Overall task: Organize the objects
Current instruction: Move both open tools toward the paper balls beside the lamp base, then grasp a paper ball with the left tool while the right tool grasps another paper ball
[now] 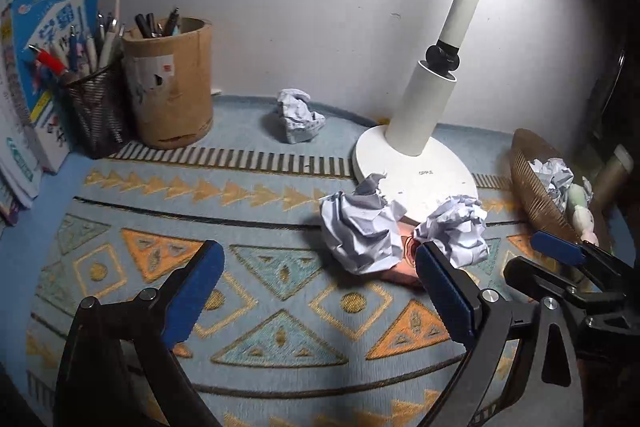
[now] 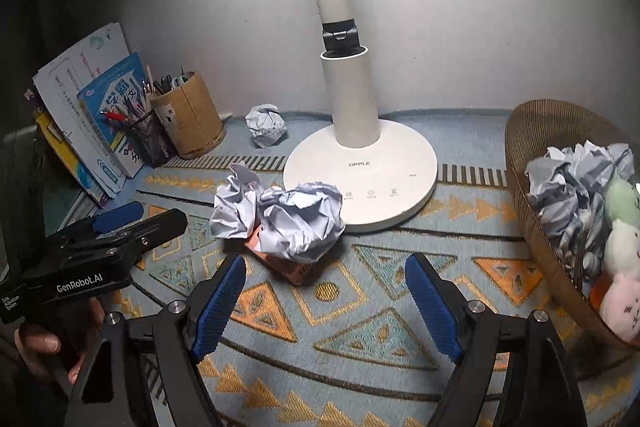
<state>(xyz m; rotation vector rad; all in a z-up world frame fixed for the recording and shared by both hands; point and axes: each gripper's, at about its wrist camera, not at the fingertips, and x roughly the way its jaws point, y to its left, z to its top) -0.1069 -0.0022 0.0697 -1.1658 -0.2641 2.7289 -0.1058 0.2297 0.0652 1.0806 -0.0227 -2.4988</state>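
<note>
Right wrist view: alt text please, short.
Open right gripper hovers over a patterned mat, aimed at two crumpled paper balls lying on a pink eraser before a white lamp base. A basket of paper and plush toys sits right; pen holders and books left.

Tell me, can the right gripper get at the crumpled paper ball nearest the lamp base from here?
Probably yes: the right gripper is open, and only bare mat lies between it and the paper ball.

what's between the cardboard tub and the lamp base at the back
One crumpled paper ball lies on the mat between the cardboard tub and the lamp base, near the wall. Both wrist views show it.
</note>
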